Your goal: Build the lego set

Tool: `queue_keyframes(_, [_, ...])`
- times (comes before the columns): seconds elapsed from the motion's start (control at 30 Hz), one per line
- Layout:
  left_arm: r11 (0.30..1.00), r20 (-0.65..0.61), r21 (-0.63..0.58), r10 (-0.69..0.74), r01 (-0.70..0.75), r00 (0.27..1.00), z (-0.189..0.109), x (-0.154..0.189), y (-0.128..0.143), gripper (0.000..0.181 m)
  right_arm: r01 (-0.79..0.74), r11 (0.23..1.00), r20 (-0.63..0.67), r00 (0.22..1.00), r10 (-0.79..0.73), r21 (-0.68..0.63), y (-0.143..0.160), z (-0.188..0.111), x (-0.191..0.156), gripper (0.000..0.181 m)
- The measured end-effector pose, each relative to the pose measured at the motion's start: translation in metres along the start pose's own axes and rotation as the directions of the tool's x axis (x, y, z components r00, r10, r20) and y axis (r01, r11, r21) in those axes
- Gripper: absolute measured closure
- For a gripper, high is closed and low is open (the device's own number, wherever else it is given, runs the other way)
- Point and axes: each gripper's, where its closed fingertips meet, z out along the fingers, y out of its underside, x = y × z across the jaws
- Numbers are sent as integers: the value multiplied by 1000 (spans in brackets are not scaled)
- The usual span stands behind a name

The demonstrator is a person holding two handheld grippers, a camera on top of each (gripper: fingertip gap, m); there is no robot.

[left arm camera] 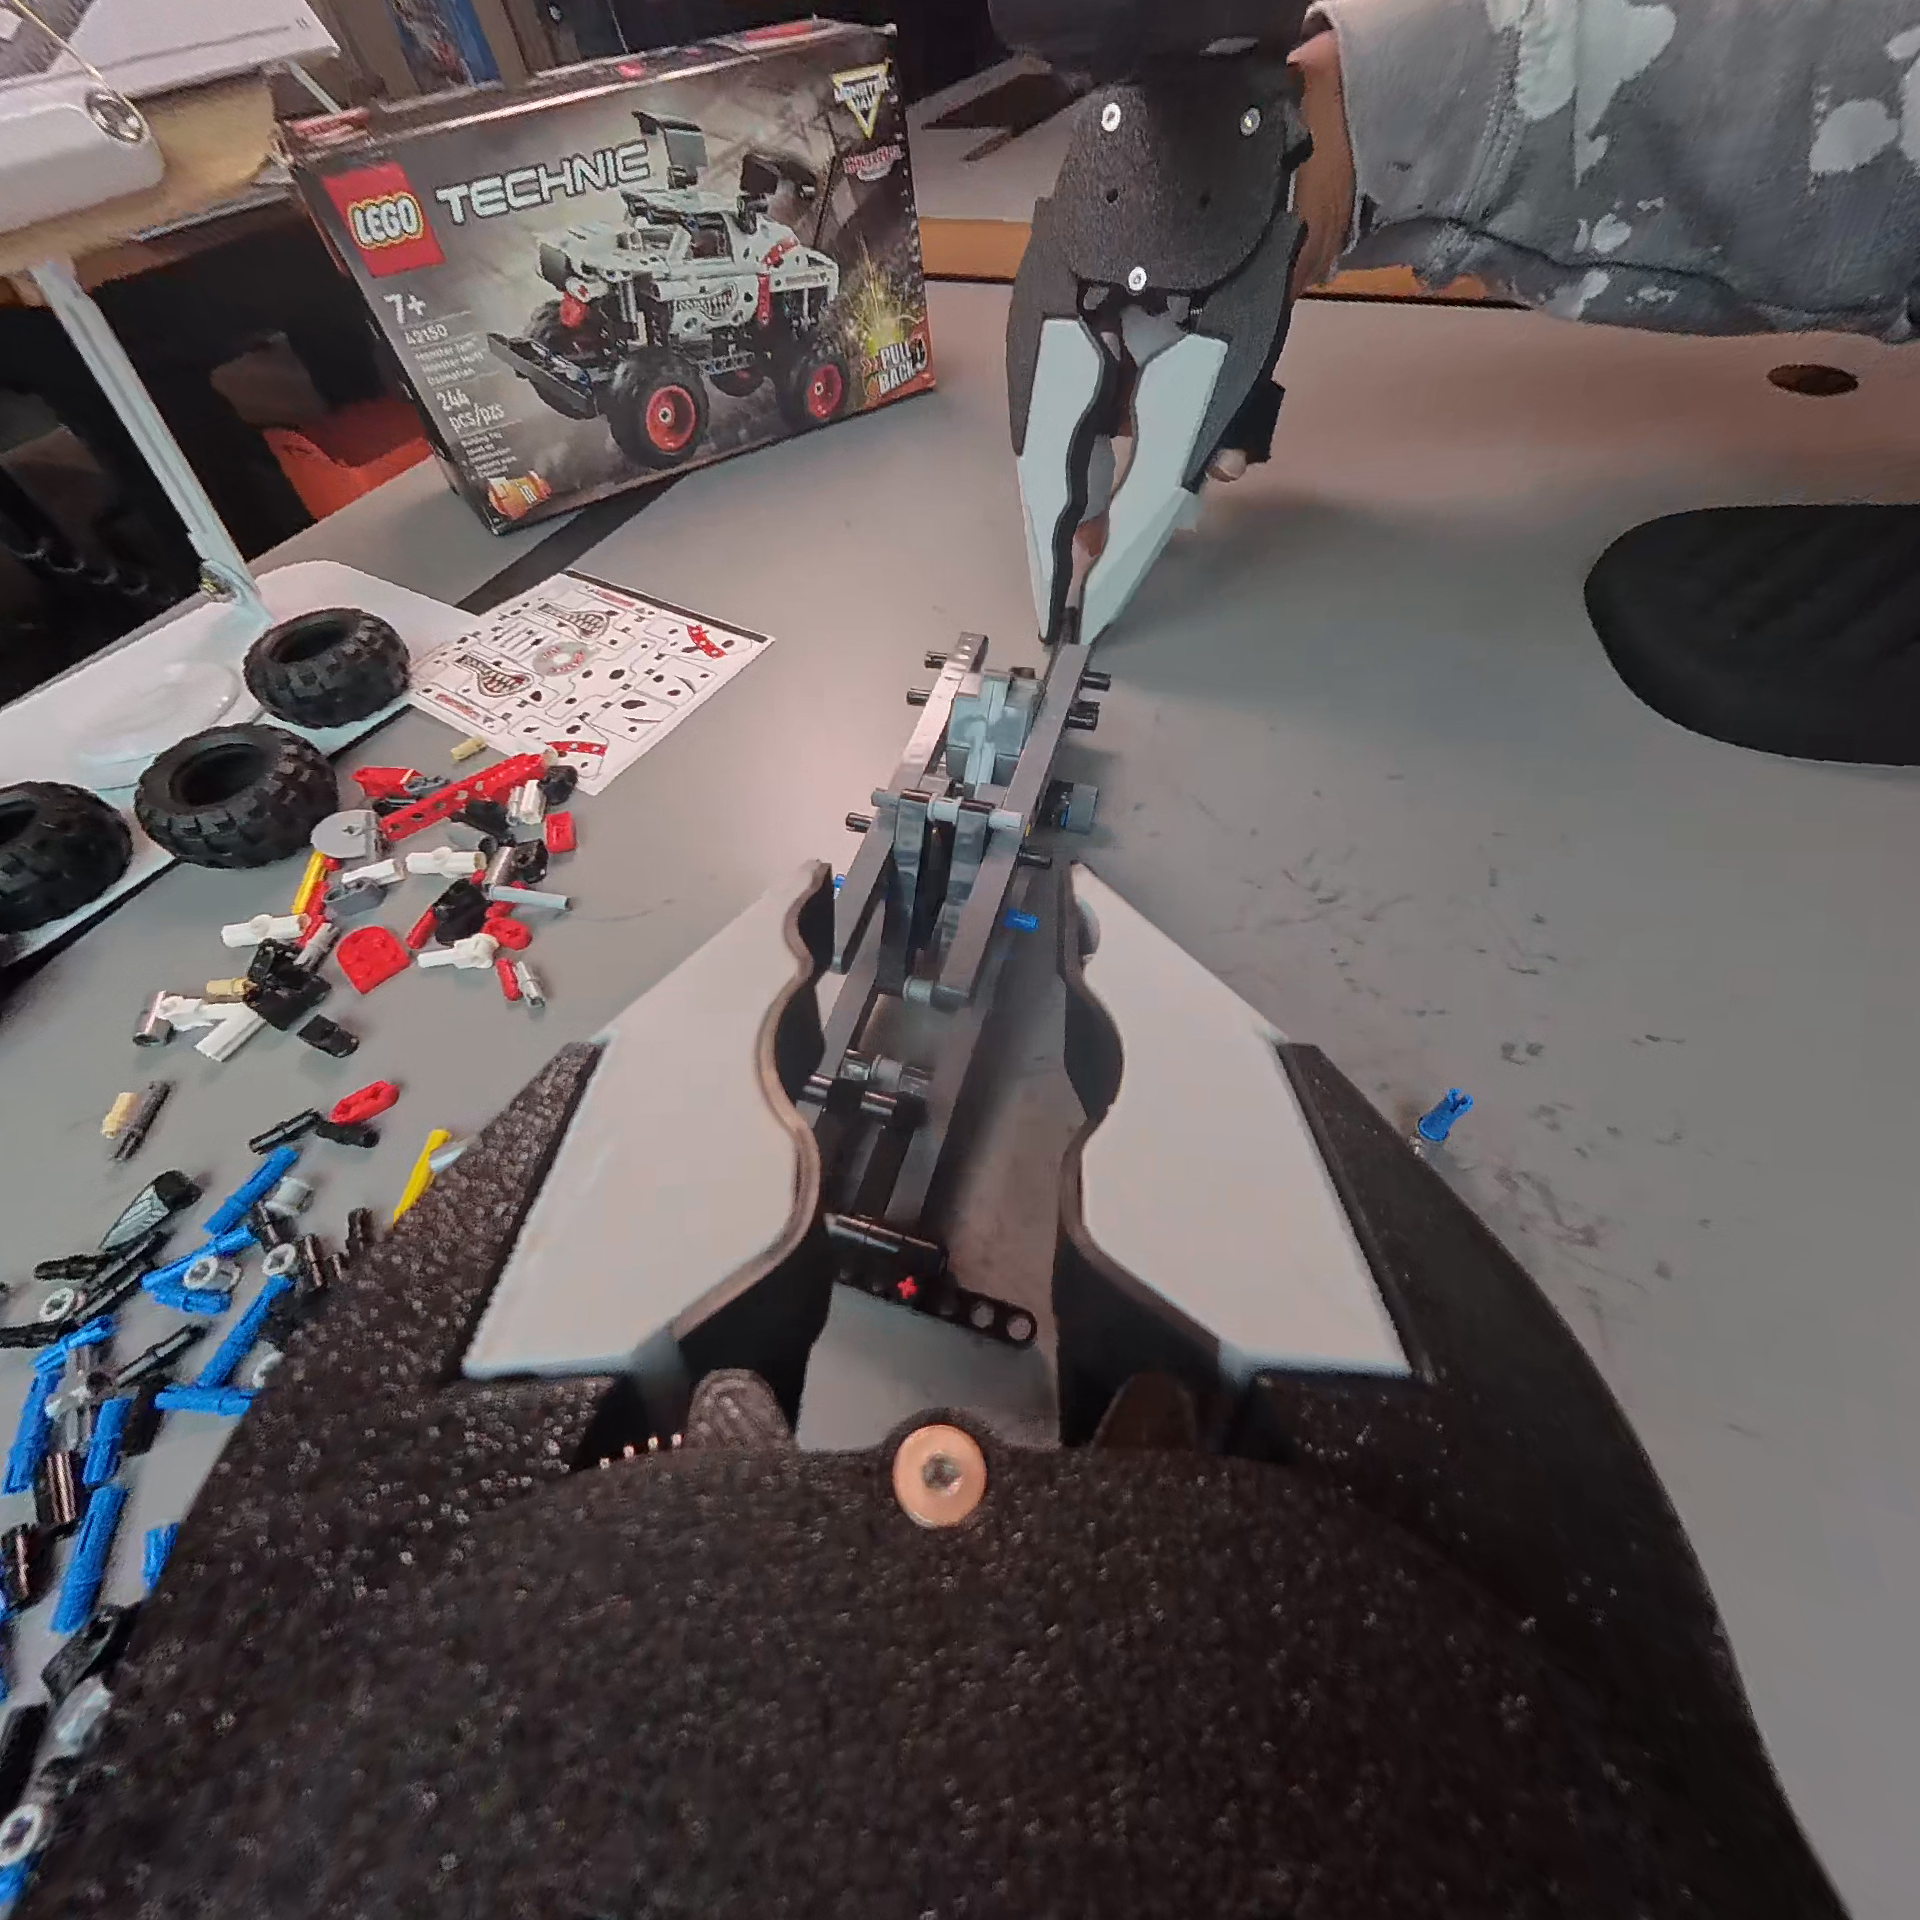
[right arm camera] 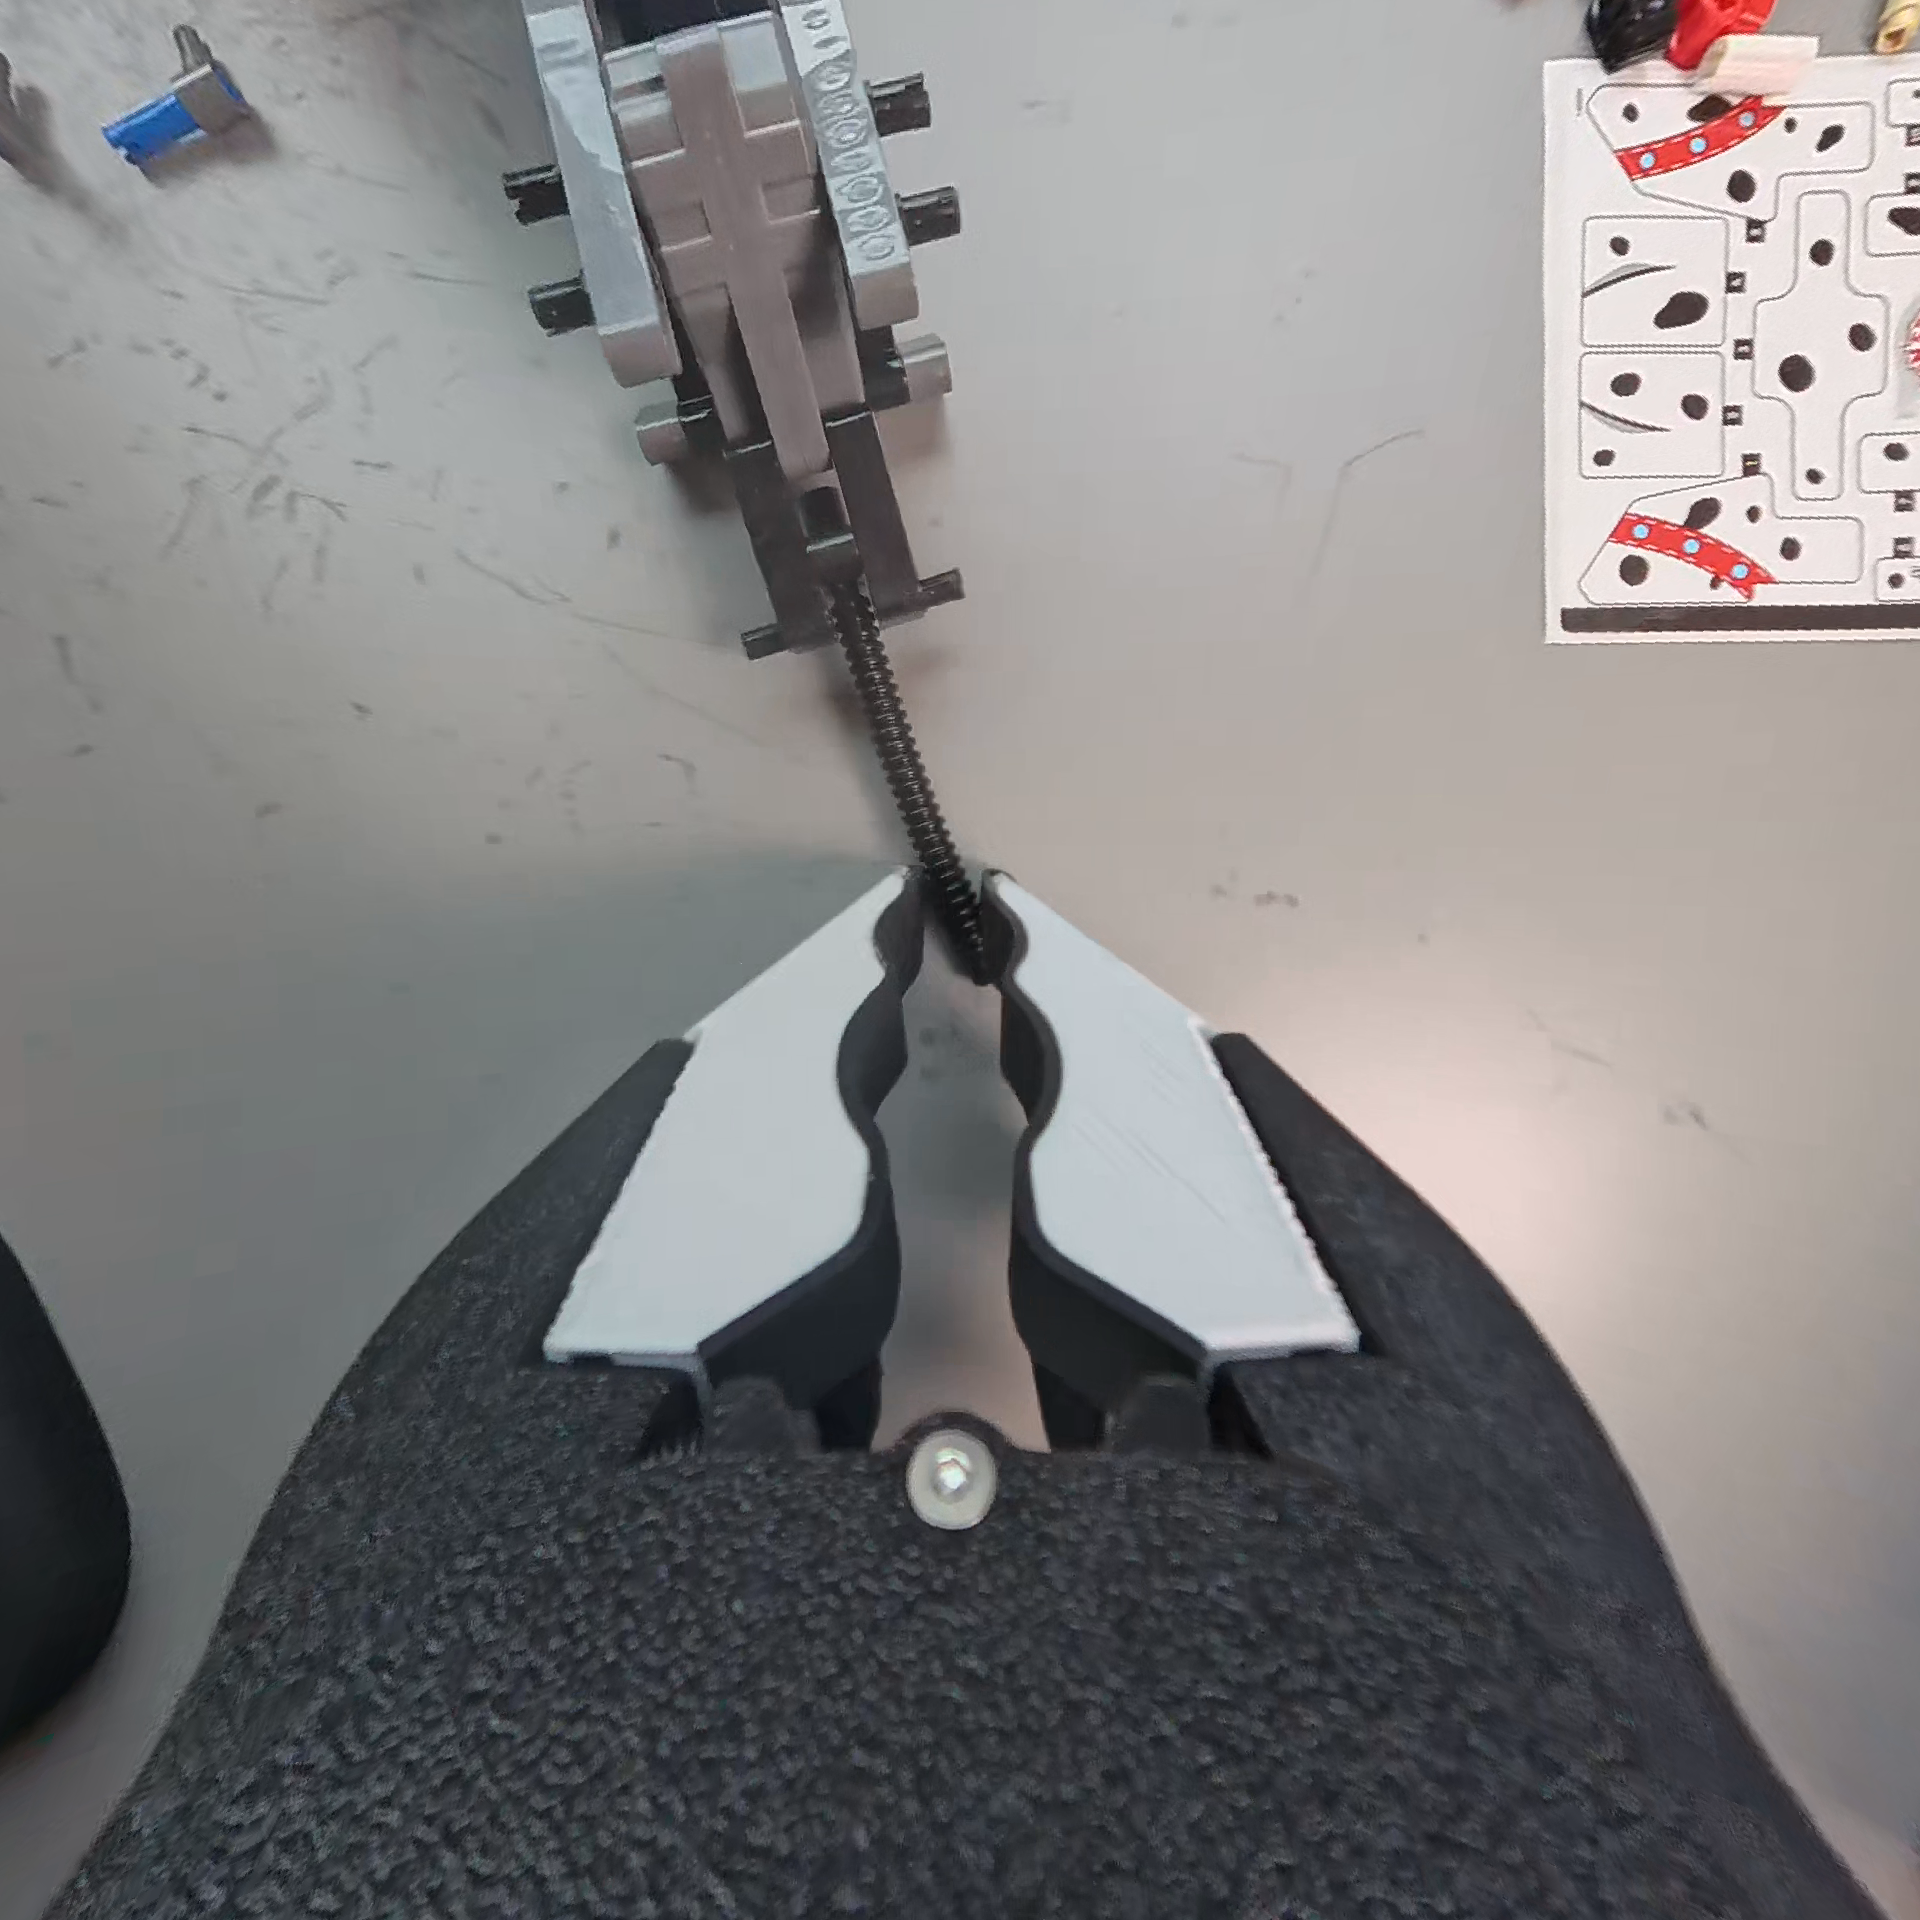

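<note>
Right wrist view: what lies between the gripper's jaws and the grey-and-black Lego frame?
A black ribbed flexible rod, pinched at one end, entering the frame at the other.

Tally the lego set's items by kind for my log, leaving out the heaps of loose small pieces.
Black tyres: 3
Set box: 1
Sticker sheet: 1
Part-built frame: 1
Black ribbed rod: 1
Total: 7

A scuffed grey table with a round cable hole fronts dim, dark shelving behind.
</note>
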Motion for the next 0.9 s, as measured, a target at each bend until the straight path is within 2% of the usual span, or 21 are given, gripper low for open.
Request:
queue_keyframes(0.17, [989, -117, -140, 22, -38, 993, 25, 0, 2, 125, 89, 992, -24, 996, -91, -92, -3, -11, -3, 174])
queue_keyframes(0.37, [955, -207, -240, 126, -175, 970, 64, -3, 1, 102, 245, 962, -116, 959, -259, -120, -47, -51, -8, 174])
queue_keyframes(0.5, [918, -308, -309, 153, -251, 939, 81, 10, 15, 108, 350, 927, -122, 923, -366, -134, -79, -56, -21, 174])
queue_keyframes(0.7, [907, -302, -302, 201, -293, 932, 89, 15, 27, 131, 409, 911, -96, 906, -412, -50, -117, -43, -36, 174])
queue_keyframes(0.9, [929, -317, -271, 162, -253, 934, 83, 16, 27, 128, 360, 927, -44, 933, -357, 107, -142, -29, -42, 174])
